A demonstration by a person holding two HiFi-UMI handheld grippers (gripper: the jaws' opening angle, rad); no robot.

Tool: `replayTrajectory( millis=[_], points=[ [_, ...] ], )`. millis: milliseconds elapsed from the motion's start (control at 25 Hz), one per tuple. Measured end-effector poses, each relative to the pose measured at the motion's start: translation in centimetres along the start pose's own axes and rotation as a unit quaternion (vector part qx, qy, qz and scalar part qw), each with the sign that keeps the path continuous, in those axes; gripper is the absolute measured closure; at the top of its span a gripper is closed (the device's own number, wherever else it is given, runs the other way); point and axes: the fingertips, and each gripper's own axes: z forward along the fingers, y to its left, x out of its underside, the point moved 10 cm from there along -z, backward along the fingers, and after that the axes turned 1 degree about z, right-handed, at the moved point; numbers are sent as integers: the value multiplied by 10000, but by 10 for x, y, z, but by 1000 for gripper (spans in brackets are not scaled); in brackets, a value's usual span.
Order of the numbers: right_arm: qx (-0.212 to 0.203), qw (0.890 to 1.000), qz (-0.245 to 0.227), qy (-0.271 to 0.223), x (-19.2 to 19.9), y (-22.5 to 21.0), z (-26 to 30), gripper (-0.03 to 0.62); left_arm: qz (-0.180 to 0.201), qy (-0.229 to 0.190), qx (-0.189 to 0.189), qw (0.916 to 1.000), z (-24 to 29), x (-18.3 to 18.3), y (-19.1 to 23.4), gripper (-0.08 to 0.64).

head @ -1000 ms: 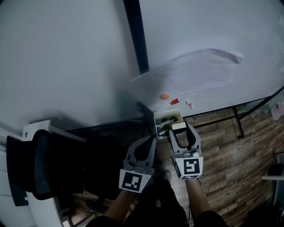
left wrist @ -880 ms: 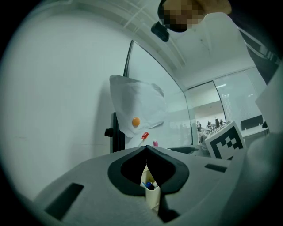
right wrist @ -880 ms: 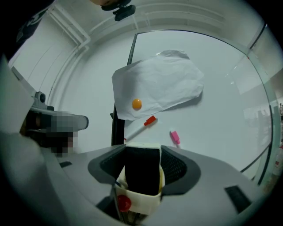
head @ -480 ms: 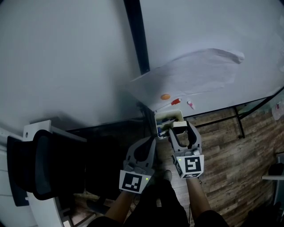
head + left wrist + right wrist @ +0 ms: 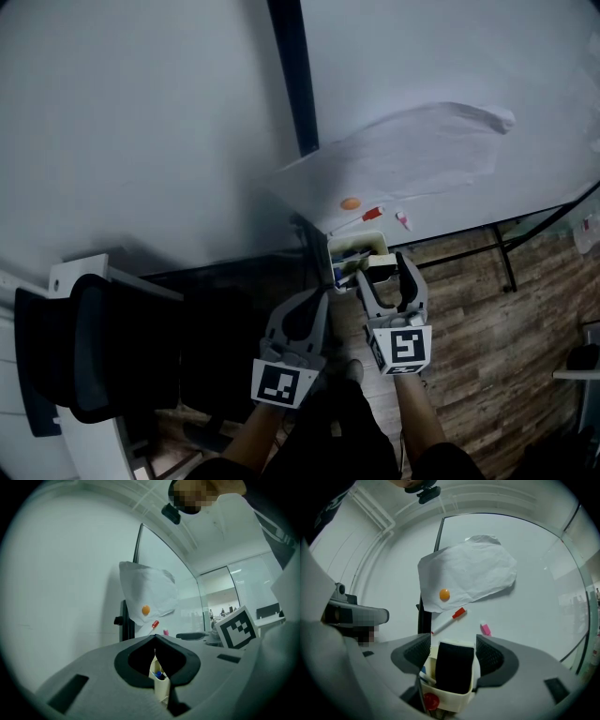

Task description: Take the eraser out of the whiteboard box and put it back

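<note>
Just now right gripper (image 5: 452, 654) jaws spread off the eraser (image 5: 453, 667) in the box (image 5: 446, 701); left gripper (image 5: 155, 641) jaws touch.

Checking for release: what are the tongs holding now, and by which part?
Nothing. The right tongs have just been opening; the eraser stands in the whiteboard box between their jaws, ungripped. The left tongs are shut and empty.

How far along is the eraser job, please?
Done, probably: the eraser stands in the whiteboard box. In hand: the jaws of the right gripper have just been opening either side of it, not pressing. Remaining: withdrawing, unless this precedes the pick-up.
</note>
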Motion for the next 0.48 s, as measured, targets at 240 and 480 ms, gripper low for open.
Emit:
replayTrajectory(
  millis=[240,480],
  points=[
    [116,9998,-39,-125,-7,-2,-2,324,-23,-15,3,10000,0,-1,0,555],
    [183,9997,-7,-180,-14,-8,-6,324,-16,-52,13,10000,2,-8,-2,555]
  ],
)
